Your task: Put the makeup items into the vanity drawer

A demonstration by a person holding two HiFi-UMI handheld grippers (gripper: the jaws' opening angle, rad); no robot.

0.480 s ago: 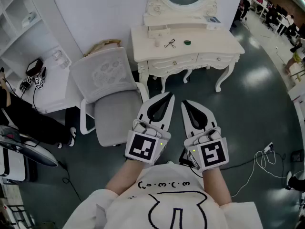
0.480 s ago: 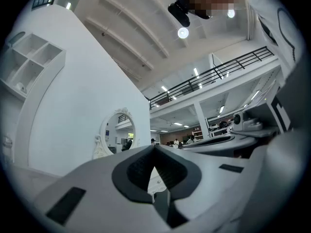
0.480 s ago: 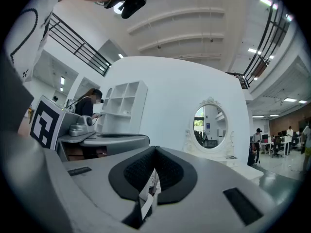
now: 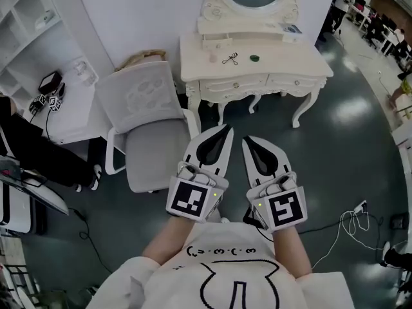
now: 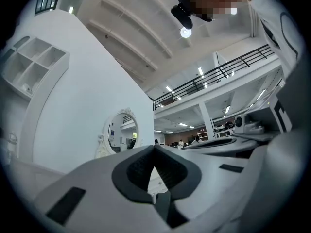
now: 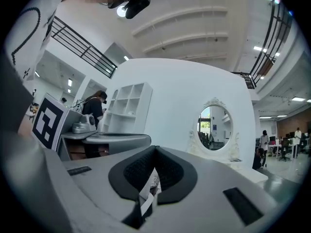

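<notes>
The white vanity (image 4: 283, 62) stands far ahead, well beyond both grippers. On its top lie an eyelash curler (image 4: 230, 59), a small green item (image 4: 254, 58) and a small pale bottle (image 4: 212, 57). Its two front drawers (image 4: 235, 82) are closed. My left gripper (image 4: 228, 128) and right gripper (image 4: 245, 140) are held side by side in front of the person's chest, both shut with nothing between the jaws. The left gripper view shows the shut jaws (image 5: 154, 147) pointing towards the oval mirror (image 5: 121, 132). The right gripper view shows the same for the shut jaws (image 6: 155, 148) and the mirror (image 6: 215, 126).
A white office chair (image 4: 148, 121) stands to the left between me and the vanity. A white desk (image 4: 71, 102) with shelves and a person in black (image 4: 32, 153) are at the far left. Cables (image 4: 354, 221) lie on the dark floor at the right.
</notes>
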